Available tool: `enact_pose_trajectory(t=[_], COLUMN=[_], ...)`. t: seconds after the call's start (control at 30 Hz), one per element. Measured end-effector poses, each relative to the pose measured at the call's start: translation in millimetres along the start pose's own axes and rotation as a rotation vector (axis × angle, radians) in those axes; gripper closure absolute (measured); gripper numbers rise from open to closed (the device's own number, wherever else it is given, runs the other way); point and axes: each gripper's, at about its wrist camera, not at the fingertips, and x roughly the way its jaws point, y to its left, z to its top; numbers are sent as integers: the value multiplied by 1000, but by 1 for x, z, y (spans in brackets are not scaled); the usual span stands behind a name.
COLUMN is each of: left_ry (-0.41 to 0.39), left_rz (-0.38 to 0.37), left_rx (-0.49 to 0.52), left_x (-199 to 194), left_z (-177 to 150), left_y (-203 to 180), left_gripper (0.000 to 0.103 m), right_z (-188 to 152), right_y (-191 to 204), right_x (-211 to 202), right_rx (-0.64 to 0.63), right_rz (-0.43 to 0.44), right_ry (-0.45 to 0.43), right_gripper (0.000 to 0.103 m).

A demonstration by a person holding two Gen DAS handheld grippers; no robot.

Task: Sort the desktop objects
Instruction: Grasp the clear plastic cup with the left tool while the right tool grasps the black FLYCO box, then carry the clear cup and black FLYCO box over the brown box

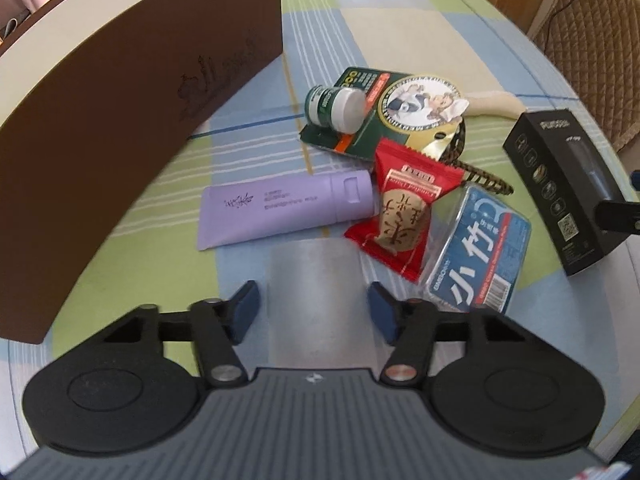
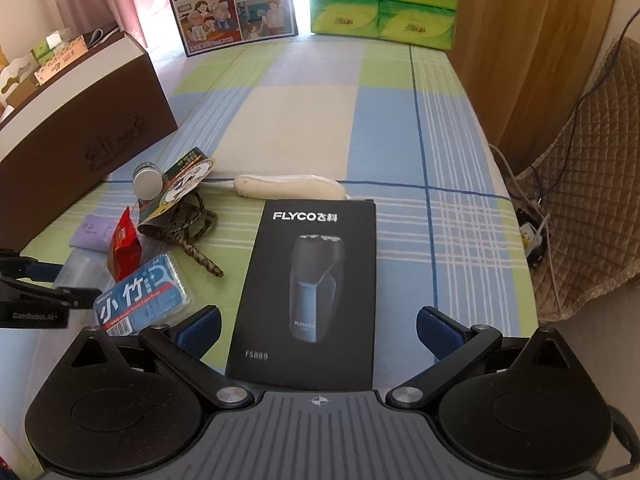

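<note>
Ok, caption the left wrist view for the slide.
Left gripper straddles a translucent plastic cup beside a lilac tube and red snack packet.

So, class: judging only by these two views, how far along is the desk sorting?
Done: nothing visibly; what is in the brown box can't be tied to this job. In hand: left gripper straddles a translucent cup, not clearly gripping; right gripper is open over the shaver box. Left: purple tube, red snack packet, floss box.

Purple tube (image 2: 93, 234) mostly hidden behind red snack packet (image 2: 125, 245).
</note>
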Motion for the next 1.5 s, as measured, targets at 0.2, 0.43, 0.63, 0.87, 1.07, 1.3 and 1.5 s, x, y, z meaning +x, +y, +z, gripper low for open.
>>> enact_pose_trajectory(t=[0.2,0.43,0.63,0.87,1.07,1.3,1.5], left_ry=[-8,5,15,14,-4,-42,-111], left_rz=[46,79,97,104,100,91,72], left_rx=[-68,-145,-187,-208,-212,-215,-217], left_x=[0,-10,-19,-26,-37,-58,-92], left_z=[-4,-21,-37,-48,-56,-62,-60], left_y=[20,44,52,51,48,48,52], left_gripper=[56,56,56,56,56,56,56], right_z=[9,19,21,10,0,3,19], right_y=[7,12,17,19,19,29,50], right_x=[15,37,49,43,25,-4,-28], right_rx=[-29,-75,-131,-182,-180,-201,-226], right_rz=[2,-27,-57,-52,-35,3,122], right_ry=[6,28,53,63,64,18,-18], right_gripper=[2,2,23,25,25,25,25])
